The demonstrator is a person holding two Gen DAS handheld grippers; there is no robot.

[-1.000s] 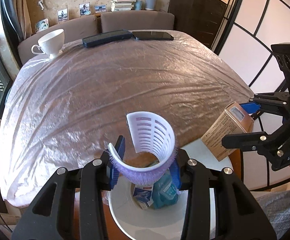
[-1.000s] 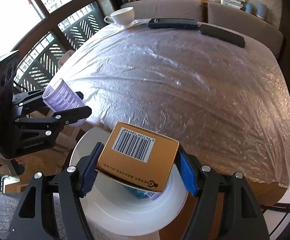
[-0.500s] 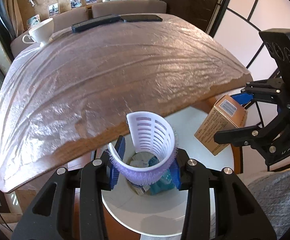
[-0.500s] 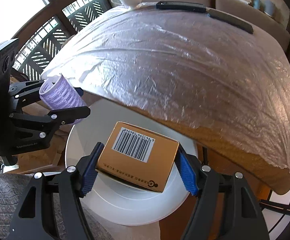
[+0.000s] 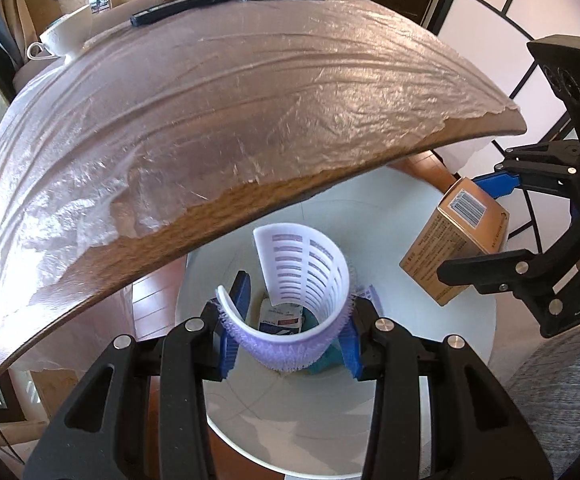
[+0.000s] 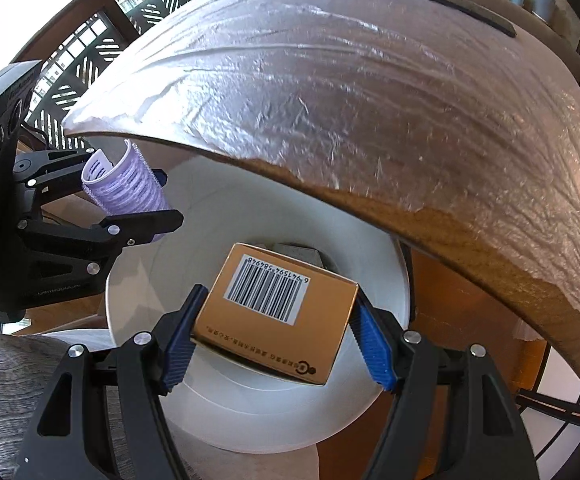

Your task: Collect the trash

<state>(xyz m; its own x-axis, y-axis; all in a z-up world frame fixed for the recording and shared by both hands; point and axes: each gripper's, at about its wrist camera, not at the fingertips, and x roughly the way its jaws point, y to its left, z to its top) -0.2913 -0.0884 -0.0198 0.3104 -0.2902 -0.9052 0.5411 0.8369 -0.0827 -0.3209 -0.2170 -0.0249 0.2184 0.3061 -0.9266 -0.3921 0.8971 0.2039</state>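
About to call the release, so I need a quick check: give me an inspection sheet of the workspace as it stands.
Surface: wooden table under wrinkled clear plastic sheet.
Job's things: purple hair roller and brown barcode box, both above the white bin; packets already lie inside the bin.
Clutter: white cup and two dark flat devices at the far table edge.
Grippers: left tongs shut on the roller; right tongs shut on the box.
Cables: nothing seen.
Surroundings: sofa with photos behind it, lattice window, dark cabinet, panelled screen.
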